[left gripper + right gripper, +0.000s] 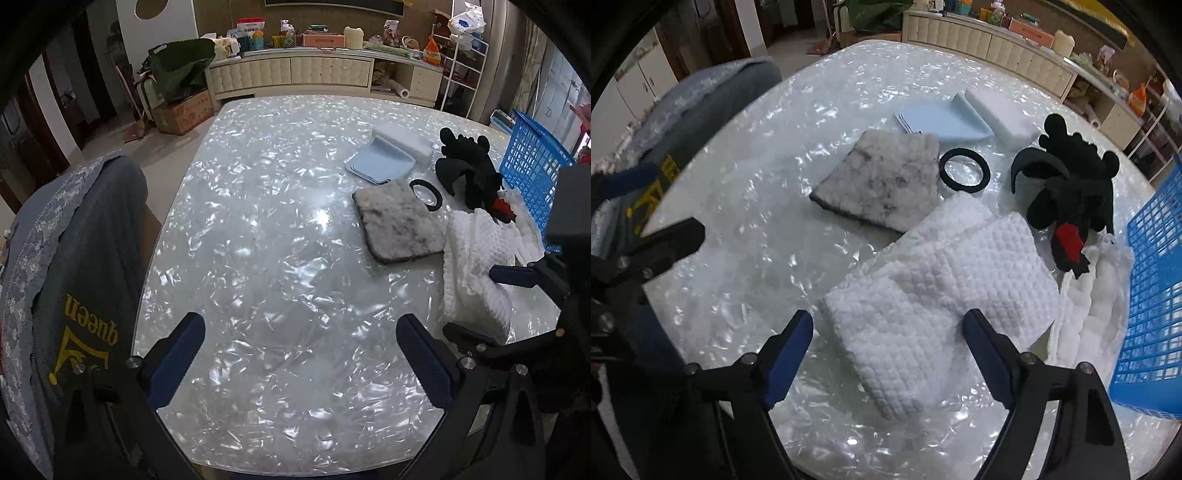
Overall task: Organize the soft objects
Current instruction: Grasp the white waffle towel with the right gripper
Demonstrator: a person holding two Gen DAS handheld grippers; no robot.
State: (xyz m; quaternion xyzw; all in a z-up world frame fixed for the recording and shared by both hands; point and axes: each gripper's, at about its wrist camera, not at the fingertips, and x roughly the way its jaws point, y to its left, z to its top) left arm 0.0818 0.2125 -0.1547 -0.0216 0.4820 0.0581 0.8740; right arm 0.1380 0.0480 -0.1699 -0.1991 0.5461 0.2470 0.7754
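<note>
A folded white waffle towel (942, 291) lies on the pearly table (746, 258), its near edge between the open fingers of my right gripper (890, 354). Behind it lie a grey furry pad (882, 177), a black hair ring (964, 168), a black plush toy with a red patch (1067, 192), a light blue cloth (942, 120), a white foam block (1001, 110) and a rumpled white cloth (1100, 291). My left gripper (299, 354) is open and empty over bare table, left of the towel (476, 266). The right gripper (476, 299) shows around the towel there.
A blue plastic basket (1152, 295) stands at the table's right edge, also in the left wrist view (532, 166). A chair draped with a grey "queen" garment (85, 266) stands at the left edge. A cluttered sideboard (325, 70) lines the far wall.
</note>
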